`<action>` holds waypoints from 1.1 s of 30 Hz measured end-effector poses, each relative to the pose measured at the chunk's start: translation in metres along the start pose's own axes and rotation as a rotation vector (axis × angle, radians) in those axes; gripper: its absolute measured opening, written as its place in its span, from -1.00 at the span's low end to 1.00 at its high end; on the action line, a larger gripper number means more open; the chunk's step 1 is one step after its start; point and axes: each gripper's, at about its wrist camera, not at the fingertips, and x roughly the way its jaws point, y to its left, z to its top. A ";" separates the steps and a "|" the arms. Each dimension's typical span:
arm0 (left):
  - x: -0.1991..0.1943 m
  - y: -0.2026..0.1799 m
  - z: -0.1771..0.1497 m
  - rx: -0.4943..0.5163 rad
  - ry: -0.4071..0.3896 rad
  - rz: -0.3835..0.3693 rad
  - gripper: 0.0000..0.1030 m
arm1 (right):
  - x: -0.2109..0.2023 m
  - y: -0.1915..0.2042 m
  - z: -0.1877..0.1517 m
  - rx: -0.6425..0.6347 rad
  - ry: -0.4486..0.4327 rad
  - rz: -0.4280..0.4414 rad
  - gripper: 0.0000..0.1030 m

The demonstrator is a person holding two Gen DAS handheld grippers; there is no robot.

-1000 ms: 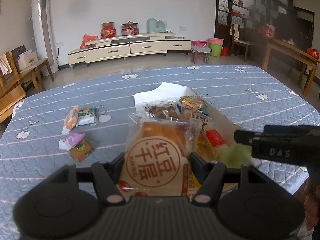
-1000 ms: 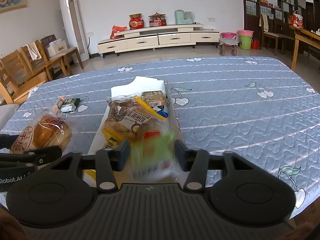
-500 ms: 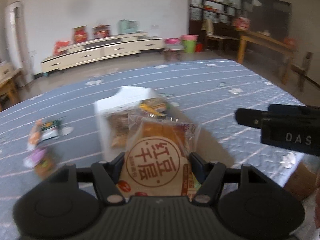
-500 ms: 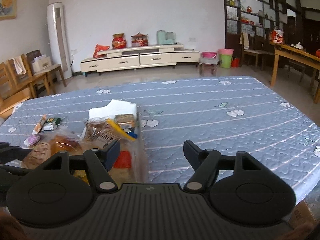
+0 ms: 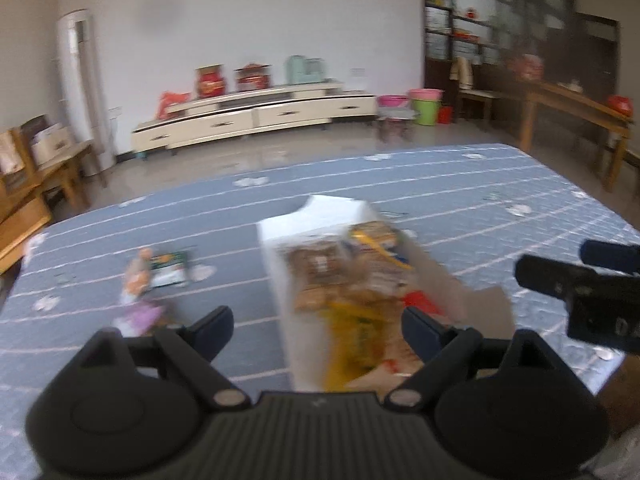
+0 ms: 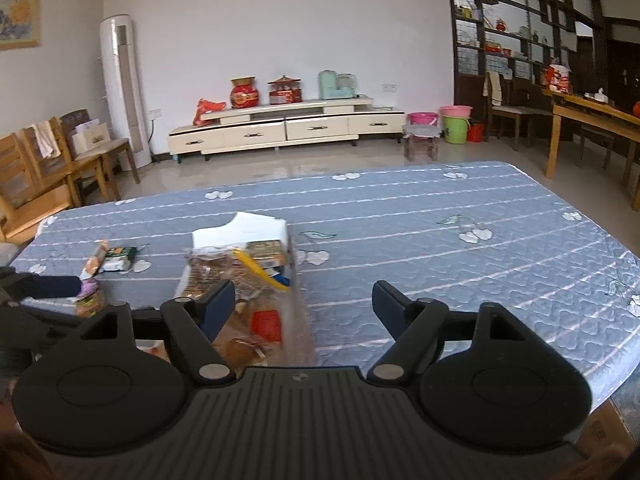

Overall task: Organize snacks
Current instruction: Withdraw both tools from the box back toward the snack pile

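Snacks are lying mostly inside the white box (image 6: 240,229), which is standing on the bench (image 6: 420,232) covered with a blue quilted cloth; several packets are filling it up to the rim. Left gripper (image 5: 316,330) is hanging wide open and empty just above the near end of the box, and the right gripper (image 6: 306,306) is also open with nothing between its fingers. A few small packets (image 6: 114,258) are waiting loose on the cloth, left of the box, so I judge the task is mostly done but not finished.
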 end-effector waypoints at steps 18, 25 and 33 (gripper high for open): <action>-0.029 0.077 -0.014 -0.142 -0.010 0.131 0.77 | 0.007 0.068 0.001 -0.079 0.025 0.122 1.00; -0.027 0.099 -0.027 -0.176 0.000 0.153 0.77 | 0.013 0.090 -0.003 -0.113 0.045 0.160 1.00; -0.020 0.128 -0.043 -0.226 0.024 0.188 0.77 | 0.025 0.112 -0.009 -0.148 0.070 0.204 1.00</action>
